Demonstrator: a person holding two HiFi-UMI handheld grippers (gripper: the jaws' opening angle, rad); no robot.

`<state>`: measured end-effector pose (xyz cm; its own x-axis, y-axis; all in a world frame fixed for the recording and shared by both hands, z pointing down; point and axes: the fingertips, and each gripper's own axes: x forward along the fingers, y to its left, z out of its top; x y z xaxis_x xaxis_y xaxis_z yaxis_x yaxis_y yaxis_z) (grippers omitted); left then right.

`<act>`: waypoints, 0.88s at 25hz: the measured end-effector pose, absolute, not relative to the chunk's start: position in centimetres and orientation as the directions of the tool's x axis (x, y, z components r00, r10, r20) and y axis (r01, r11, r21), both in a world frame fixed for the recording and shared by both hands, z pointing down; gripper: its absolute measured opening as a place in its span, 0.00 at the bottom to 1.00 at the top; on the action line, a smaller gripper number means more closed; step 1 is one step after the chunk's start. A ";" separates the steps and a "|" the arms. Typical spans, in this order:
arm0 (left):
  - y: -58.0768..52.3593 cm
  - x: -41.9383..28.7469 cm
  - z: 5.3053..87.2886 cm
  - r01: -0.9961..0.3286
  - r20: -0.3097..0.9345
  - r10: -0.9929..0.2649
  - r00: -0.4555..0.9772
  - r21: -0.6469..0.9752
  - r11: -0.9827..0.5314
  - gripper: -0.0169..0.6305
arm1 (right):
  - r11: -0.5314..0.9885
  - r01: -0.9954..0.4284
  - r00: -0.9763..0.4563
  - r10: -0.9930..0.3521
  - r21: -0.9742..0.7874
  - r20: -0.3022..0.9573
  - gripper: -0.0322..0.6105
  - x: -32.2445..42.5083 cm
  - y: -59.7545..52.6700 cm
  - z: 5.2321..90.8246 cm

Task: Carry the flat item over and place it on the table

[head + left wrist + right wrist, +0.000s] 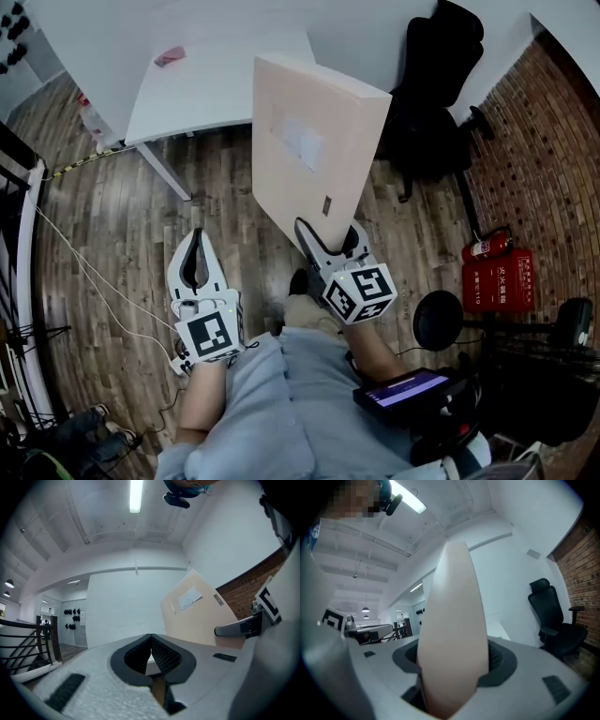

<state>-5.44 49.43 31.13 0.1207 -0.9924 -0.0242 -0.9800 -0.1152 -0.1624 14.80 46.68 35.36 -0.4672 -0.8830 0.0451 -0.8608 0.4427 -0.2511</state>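
Light source: ceiling strip light (136,496), overhead, cool and even.
Brightness: white walls (122,606) and desk (225,89) bright; wooden floor (112,234) dimmer.
Distortion: strong fisheye bending, black corners in both gripper views.
Focus: close foreground soft, room beyond sharper.

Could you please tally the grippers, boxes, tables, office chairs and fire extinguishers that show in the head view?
grippers: 2 (left gripper, right gripper)
flat beige box: 1
white table: 1
black office chair: 1
red fire extinguisher: 1
Total: 6
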 end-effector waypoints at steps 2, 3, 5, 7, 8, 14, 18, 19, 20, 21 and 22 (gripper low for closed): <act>48.5 -5.6 31.6 -0.979 -0.016 -0.993 0.121 -0.167 -0.116 0.04 | 0.441 -0.860 -0.467 -0.883 -0.258 0.051 0.50 14.7 45.5 35.6; 48.0 -5.8 31.9 -0.978 -0.007 -0.993 0.118 -0.172 -0.115 0.04 | 0.439 -0.859 -0.467 -0.883 -0.262 0.053 0.50 14.7 44.8 35.8; 46.6 -6.2 32.6 -0.978 0.014 -0.994 0.111 -0.179 -0.112 0.04 | 0.438 -0.858 -0.467 -0.882 -0.268 0.055 0.50 14.6 43.2 36.2; 44.7 -6.3 33.2 -0.977 0.031 -0.994 0.104 -0.182 -0.108 0.04 | 0.439 -0.856 -0.470 -0.881 -0.273 0.055 0.50 14.5 41.2 36.6; 43.6 -6.3 33.5 -0.977 0.038 -0.994 0.102 -0.185 -0.107 0.04 | 0.441 -0.854 -0.472 -0.880 -0.275 0.054 0.50 14.6 40.0 36.8; 36.2 -6.1 34.5 -0.971 0.062 -0.994 0.090 -0.218 -0.101 0.04 | 0.446 -0.846 -0.488 -0.869 -0.291 0.086 0.50 14.6 33.2 38.2; 30.6 -5.3 34.8 -0.970 0.076 -0.994 0.077 -0.225 -0.092 0.04 | 0.449 -0.841 -0.498 -0.861 -0.303 0.107 0.50 15.4 27.9 39.0; 29.3 -5.1 34.9 -0.970 0.081 -0.994 0.070 -0.229 -0.087 0.04 | 0.449 -0.839 -0.501 -0.858 -0.308 0.113 0.50 15.6 26.7 39.2; 28.0 -4.9 34.8 -0.969 0.085 -0.994 0.064 -0.234 -0.082 0.04 | 0.450 -0.836 -0.505 -0.855 -0.312 0.117 0.49 15.7 25.3 39.3; 26.7 -4.7 34.8 -0.968 0.085 -0.994 0.062 -0.239 -0.081 0.04 | 0.452 -0.834 -0.508 -0.853 -0.315 0.121 0.49 15.8 24.0 39.4; 25.4 -4.6 34.7 -0.967 0.085 -0.994 0.062 -0.243 -0.081 0.04 | 0.455 -0.832 -0.512 -0.850 -0.317 0.124 0.49 15.9 22.7 39.5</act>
